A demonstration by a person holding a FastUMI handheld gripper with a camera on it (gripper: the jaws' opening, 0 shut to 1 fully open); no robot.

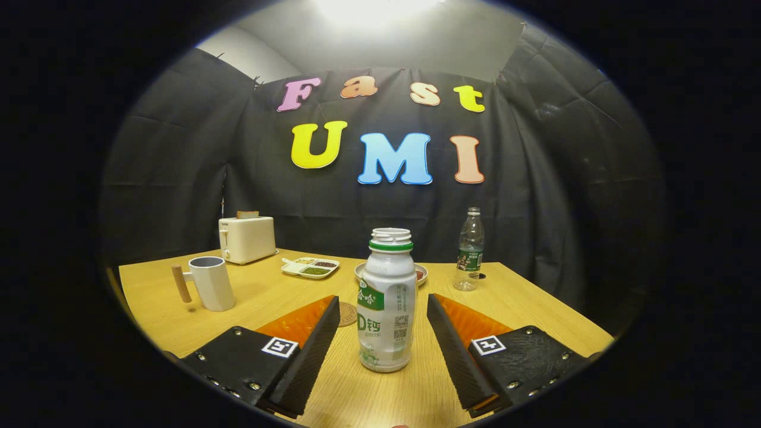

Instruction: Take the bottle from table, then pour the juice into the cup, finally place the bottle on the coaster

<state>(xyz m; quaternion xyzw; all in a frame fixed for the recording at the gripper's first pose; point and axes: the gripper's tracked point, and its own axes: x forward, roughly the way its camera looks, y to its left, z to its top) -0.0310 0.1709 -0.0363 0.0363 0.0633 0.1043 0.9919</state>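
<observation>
Gripper (383, 309) with screwed black plates, square tag markers, ribbed jaws.

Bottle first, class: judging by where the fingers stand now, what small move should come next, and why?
Probably close the fingers. The gripper is open, and the bottle stands upright on the table between the fingers, with a gap on each side, so neither presses on it yet. Lifting must wait for a grip.

The one camera rides on the gripper (383, 333), low over the wooden surface (535, 303), looking forward along the wide-apart jaws toward the booth's back wall. It sits close to the white bottle (387, 300) standing between them; the cup (212, 283) and toaster (247, 238) lie farther off, to the left.
</observation>
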